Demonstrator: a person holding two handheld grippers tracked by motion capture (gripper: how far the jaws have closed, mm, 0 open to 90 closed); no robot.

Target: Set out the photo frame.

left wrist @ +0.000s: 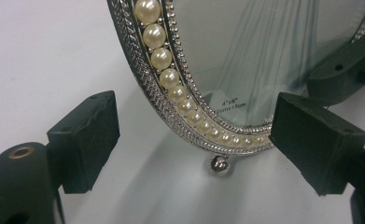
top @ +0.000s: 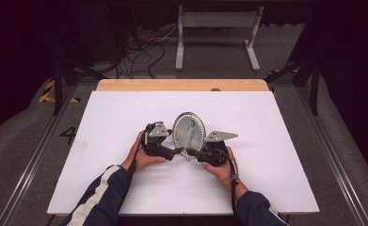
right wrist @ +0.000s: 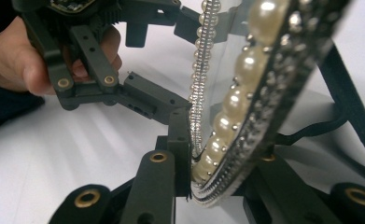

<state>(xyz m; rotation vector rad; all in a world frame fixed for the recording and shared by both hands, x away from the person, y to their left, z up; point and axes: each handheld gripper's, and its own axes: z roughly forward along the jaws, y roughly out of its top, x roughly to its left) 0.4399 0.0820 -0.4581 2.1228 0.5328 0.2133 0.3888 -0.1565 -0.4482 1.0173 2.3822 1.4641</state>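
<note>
High view: an oval picture frame (top: 189,133) edged with pearls stands upright just below the middle of the picture, on the white bench (top: 125,122), its long axis running up and down. The left tongs (top: 176,151) come at its lower rim from the left, the right tongs (top: 191,154) from the right, each held in one hand; both hands sit equally near, one on either side of the frame's foot.

Left gripper view: the left tongs (left wrist: 194,140) stand wide open. The frame's lower curve (left wrist: 189,112) hangs between the two black pads, upper middle of the picture, and neither pad presses on it, though the right pad sits very near the rim. A small silver ball foot (left wrist: 220,164) rests on the bench just below.

Right gripper view: the right tongs (right wrist: 217,182) are clamped on the frame's rim (right wrist: 245,116), pads on both faces at lower centre. The rim rises edge-on toward the upper right. The other tongs show at upper left.

Judging by this, the left tongs need only close where they are, since the rim already lies between them.
</note>
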